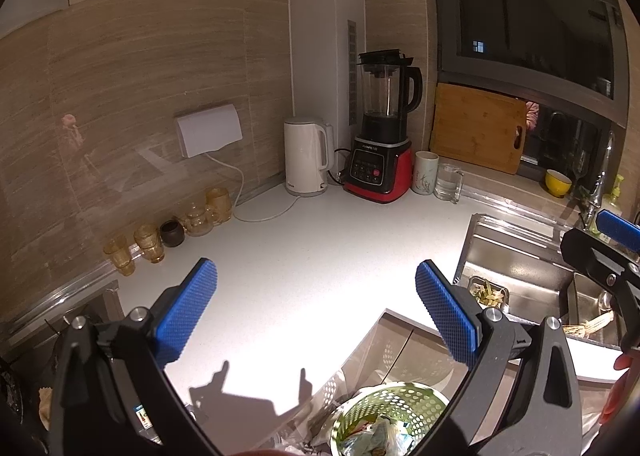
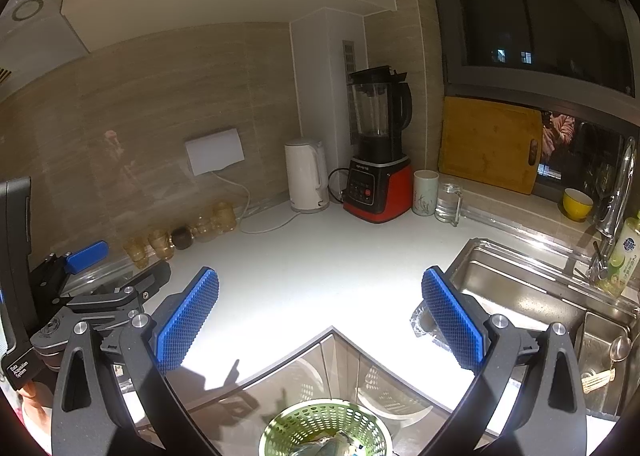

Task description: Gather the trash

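A green perforated trash basket [image 1: 394,412] stands on the floor below the counter corner, with crumpled wrappers inside; it also shows in the right wrist view [image 2: 325,430]. My left gripper [image 1: 316,310] hovers open above the white counter [image 1: 320,248], nothing between its blue pads. My right gripper [image 2: 320,318] is open too, over the counter's inner corner. A crumpled clear plastic wrapper [image 2: 418,323] lies on the counter at the sink's edge, partly hidden by the right finger. A small metal strainer tray with food scraps [image 1: 489,293] sits in the sink [image 1: 520,276].
At the back stand a white kettle [image 2: 306,176], a red-and-black blender [image 2: 378,160], a cup [image 2: 425,192] and a glass mug [image 2: 448,203]. A wooden cutting board [image 2: 490,144] leans at the window. Amber glasses [image 1: 148,242] line the left wall. Faucet [image 2: 618,192] and soap bottle [image 2: 624,256] flank the sink.
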Tool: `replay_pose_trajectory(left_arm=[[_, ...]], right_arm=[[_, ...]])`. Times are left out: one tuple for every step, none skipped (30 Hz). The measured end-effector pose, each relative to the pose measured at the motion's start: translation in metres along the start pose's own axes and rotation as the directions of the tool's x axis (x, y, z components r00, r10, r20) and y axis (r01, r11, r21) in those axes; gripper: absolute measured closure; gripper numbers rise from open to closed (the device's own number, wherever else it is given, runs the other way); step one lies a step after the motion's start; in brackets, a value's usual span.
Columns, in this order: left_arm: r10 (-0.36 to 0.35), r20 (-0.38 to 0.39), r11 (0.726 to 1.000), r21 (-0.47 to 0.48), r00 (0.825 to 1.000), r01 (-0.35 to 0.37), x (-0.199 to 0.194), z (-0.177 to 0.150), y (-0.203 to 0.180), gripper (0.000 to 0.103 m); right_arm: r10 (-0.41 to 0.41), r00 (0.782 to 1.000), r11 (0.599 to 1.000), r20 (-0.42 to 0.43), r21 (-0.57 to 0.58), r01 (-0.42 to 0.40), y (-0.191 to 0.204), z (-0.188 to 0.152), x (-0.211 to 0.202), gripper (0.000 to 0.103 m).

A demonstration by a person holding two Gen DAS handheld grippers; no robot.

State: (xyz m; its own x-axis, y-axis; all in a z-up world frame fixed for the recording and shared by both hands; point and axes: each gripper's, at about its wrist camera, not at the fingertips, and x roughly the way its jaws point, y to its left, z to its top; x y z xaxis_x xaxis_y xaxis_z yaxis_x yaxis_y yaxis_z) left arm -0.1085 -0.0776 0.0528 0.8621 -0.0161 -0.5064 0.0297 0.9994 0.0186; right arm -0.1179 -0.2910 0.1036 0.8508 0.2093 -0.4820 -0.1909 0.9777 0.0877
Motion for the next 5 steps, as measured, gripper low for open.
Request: replay_pose_trajectory(left_arm=[[-0.002, -0.002, 1.000, 0.001, 1.000, 0.002, 0.0002, 0.0000, -0.0002, 0.008], [-0.002, -0.002, 1.000, 0.001, 1.000, 0.002, 0.0000, -0.0001, -0.0002, 0.008], [-0.002, -0.001, 1.000, 0.001, 1.000, 0.002, -0.0004, -0.0003, 0.0000, 0.008], [-0.002, -0.001, 1.000, 0.001, 1.000, 0.002, -0.0002, 0.0000, -0.0001, 0.008], [-0.002, -0.002, 1.000, 0.000, 1.000, 0.002, 0.0000, 0.0002, 0.0000, 0.008]], right_arm=[[0.001, 1.000, 1.000, -0.001, 0.000, -0.001, -0.0005, 0.0002, 0.0002, 0.002], [0.003, 1.000, 1.000, 0.000, 0.000, -0.003, -0.0009, 0.0003, 0.0003, 0.002], [0.003, 1.000, 1.000, -0.001, 0.000, -0.003, -0.0013, 0.0001, 0.0002, 0.002], [0.002, 1.000, 1.000, -0.001, 0.000, -0.002, -0.0012, 0.0002, 0.0004, 0.002], [0.002, 1.000, 1.000, -0.002, -0.001, -0.002, -0.0008, 0.0003, 0.0004, 0.002]])
